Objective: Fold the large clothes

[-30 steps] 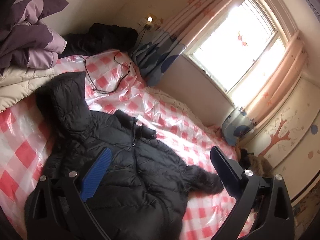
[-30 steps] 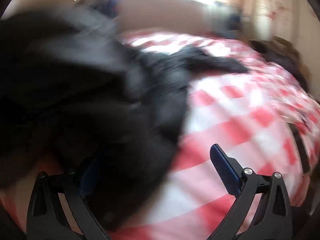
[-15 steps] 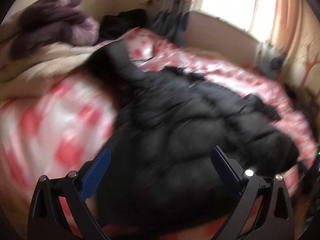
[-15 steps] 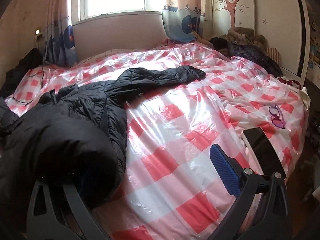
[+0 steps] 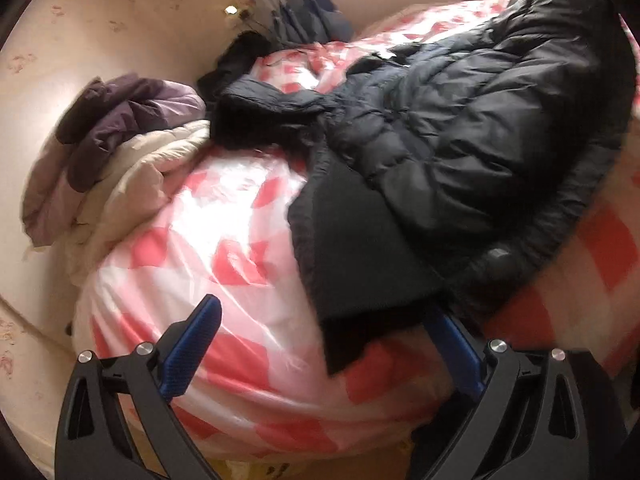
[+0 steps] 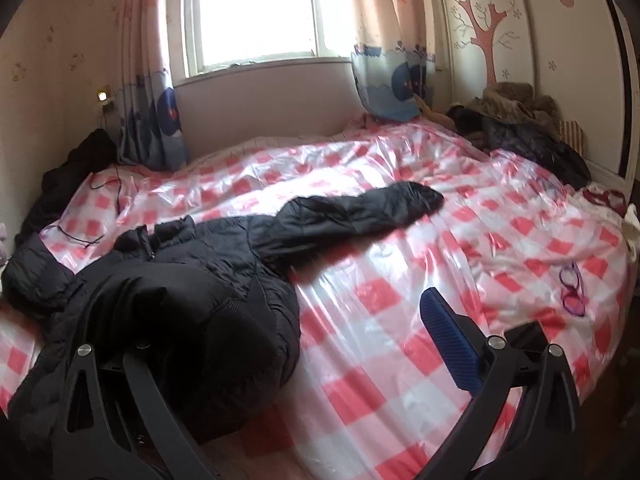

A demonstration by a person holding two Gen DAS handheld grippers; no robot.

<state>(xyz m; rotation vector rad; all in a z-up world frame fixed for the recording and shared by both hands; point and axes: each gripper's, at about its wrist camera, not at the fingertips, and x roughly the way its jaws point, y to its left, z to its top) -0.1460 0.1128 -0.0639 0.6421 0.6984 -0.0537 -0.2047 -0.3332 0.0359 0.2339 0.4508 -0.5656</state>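
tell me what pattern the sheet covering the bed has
Red and white checks under glossy clear plastic bed cover, clearest in the right wrist view.

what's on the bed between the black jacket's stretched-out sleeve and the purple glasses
Nothing but bare checked bed cover. The right wrist view shows the sleeve of the black jacket and the purple glasses with only shiny red-and-white plastic sheet between them.

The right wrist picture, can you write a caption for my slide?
Black puffer jacket on a red-checked bed cover, one sleeve stretched toward the window, open right gripper at its hem.
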